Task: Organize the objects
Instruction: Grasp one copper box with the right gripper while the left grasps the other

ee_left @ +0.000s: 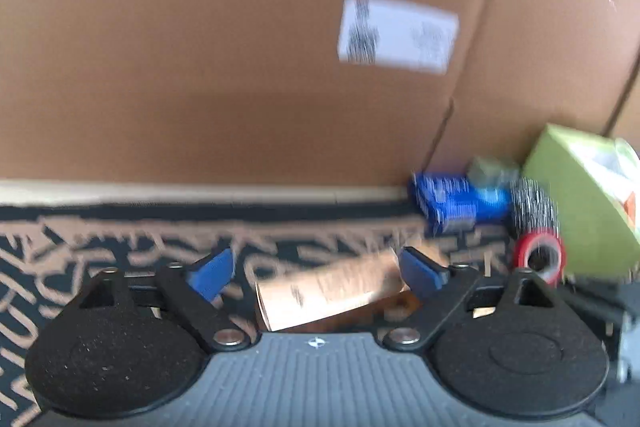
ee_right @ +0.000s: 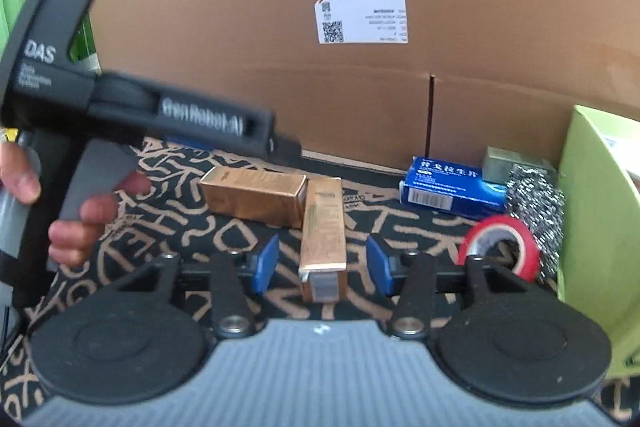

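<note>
Though blurred from the left wrist, plainly a brown cardboard wall (ee_right: 240, 27) across the whole back, with a white printed label (ee_right: 362, 19) stuck on it. Below, a black cloth (ee_right: 180, 227) scrawled with tan marks, running up to the wall's foot. At the far right, a lime-green box (ee_right: 592, 227), standing against the wall.

Left gripper (ee_left: 316, 273) released, blue pads (ee_left: 212, 273) spread wide; seen from the right wrist as a black body held by a hand (ee_right: 76, 227) at the left edge. Between and below those pads, a gold carton, too blurred to tell which of the two.

Right gripper (ee_right: 323, 263) slack, not clamped: pads (ee_right: 266, 263) either side of the lengthwise gold carton (ee_right: 323, 227), a gap showing on both sides. Lying flat on the cloth, near end towards the camera, far end touching the crosswise gold carton (ee_right: 252, 197).

Near the green box, a blue box (ee_right: 448, 187) by the wall. Just beside it, a steel scouring ball (ee_right: 534, 195). In front of that, a red tape roll (ee_right: 496, 223) on edge. Behind, a small grey-green box (ee_right: 508, 163).
</note>
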Action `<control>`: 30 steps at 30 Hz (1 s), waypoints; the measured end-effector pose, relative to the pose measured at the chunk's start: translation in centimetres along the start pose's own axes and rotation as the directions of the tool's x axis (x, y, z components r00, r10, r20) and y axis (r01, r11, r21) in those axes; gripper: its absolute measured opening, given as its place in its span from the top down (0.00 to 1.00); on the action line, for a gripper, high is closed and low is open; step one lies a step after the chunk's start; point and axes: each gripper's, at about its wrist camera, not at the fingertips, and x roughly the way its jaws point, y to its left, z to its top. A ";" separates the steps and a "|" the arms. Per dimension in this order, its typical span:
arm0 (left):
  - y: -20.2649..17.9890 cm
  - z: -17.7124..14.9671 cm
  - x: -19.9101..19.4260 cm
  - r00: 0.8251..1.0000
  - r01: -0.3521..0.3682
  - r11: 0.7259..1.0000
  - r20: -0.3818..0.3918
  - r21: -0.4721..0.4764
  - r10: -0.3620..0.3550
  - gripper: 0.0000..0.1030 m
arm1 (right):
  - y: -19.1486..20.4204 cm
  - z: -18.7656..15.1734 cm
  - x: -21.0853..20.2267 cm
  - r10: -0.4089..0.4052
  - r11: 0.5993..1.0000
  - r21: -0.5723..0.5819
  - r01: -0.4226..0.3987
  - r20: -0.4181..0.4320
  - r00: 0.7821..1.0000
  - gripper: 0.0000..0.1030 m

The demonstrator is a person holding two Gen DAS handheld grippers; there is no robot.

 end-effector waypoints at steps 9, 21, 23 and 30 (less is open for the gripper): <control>-4.7 -5.3 -4.3 0.999 -0.046 0.982 0.007 0.182 0.046 0.76 | -0.5 -3.3 -4.2 -0.014 1.000 0.028 0.014 -0.018 1.000 0.78; -10.6 -12.8 -12.0 1.000 0.002 0.995 -0.014 0.104 0.000 0.52 | -1.2 -10.6 -15.8 0.018 0.992 0.126 -0.016 -0.015 1.000 0.77; -11.4 -12.9 -12.5 1.000 -0.031 0.995 0.008 0.097 0.030 0.21 | -1.1 -11.0 -16.5 0.006 0.993 0.116 -0.004 -0.015 1.000 0.75; -13.2 -11.0 -11.5 0.993 -0.112 0.979 0.063 0.173 0.102 0.35 | -0.6 -10.8 -16.9 -0.045 0.997 0.070 0.044 0.020 0.999 0.61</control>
